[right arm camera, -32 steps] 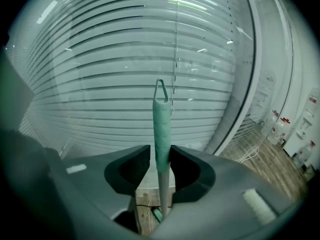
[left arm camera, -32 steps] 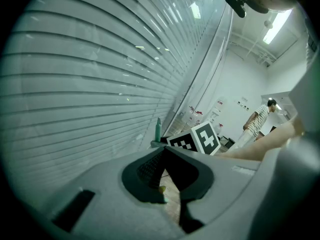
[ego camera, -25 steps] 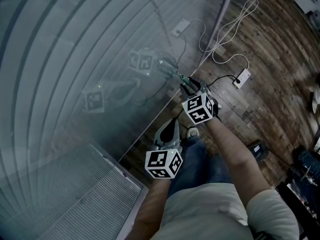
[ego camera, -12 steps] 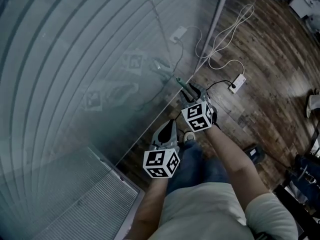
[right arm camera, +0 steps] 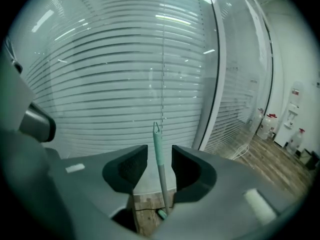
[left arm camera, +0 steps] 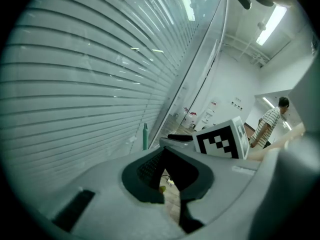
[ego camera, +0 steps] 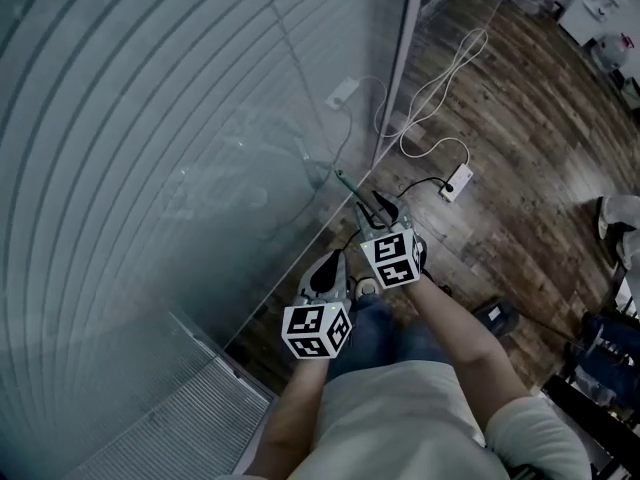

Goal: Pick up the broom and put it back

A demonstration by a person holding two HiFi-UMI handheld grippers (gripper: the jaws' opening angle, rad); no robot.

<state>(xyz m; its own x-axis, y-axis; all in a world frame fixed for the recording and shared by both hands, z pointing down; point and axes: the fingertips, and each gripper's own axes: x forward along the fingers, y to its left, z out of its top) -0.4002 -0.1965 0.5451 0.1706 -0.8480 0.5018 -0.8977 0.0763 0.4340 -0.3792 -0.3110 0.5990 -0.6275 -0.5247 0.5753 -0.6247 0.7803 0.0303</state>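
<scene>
Right gripper view: broom handle [right arm camera: 158, 145] stands untouched between the right gripper's [right arm camera: 160, 158] spread fingers [right arm camera: 131, 170] — light, stiff, probably slick, so pinch firmly there; left gripper [left arm camera: 167, 179] nearly closed, empty.

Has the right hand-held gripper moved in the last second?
Yes, slightly. Judged against the white power strip on the floor, the right hand-held gripper has drawn back from the glass wall toward the person, though the head view itself shifted too.

There are two grippers, the left gripper [ego camera: 328, 268] and the right gripper [ego camera: 379, 208], one broom [right arm camera: 158, 151], one white power strip [ego camera: 455, 181] and one person in stripes [left arm camera: 267, 126]
</scene>
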